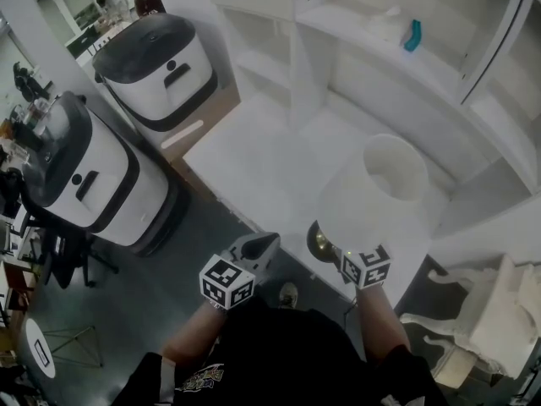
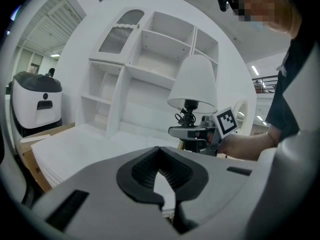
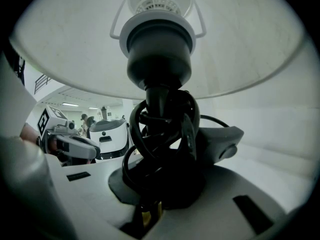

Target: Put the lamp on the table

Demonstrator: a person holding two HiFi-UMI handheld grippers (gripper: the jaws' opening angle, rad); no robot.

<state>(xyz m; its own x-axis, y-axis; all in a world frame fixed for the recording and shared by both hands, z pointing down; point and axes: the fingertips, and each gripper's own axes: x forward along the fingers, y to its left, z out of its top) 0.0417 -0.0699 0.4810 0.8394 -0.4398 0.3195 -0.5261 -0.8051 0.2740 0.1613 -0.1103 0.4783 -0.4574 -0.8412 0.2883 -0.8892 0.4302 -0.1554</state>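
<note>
Lamp (image 1: 376,194): one; white table (image 1: 254,157): one.

White table (image 1: 254,152) beneath wall shelf (image 1: 347,25); teal item (image 1: 412,35) on shelf.

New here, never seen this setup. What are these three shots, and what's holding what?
There is no robot here. A person holds a hand-held claw in each hand, and the cubes with square markers are part of those claws. The head view comes from a camera on the person's head, looking down. The other two views come from cameras riding on each claw. The right claw is shut on the stem of a white-shaded lamp, with the lamp's black cord wound round that stem. The left claw is shut and empty. Ahead is a white table with shelves behind it, and a teal object sits on one shelf. The lamp is at the table's near edge.
</note>
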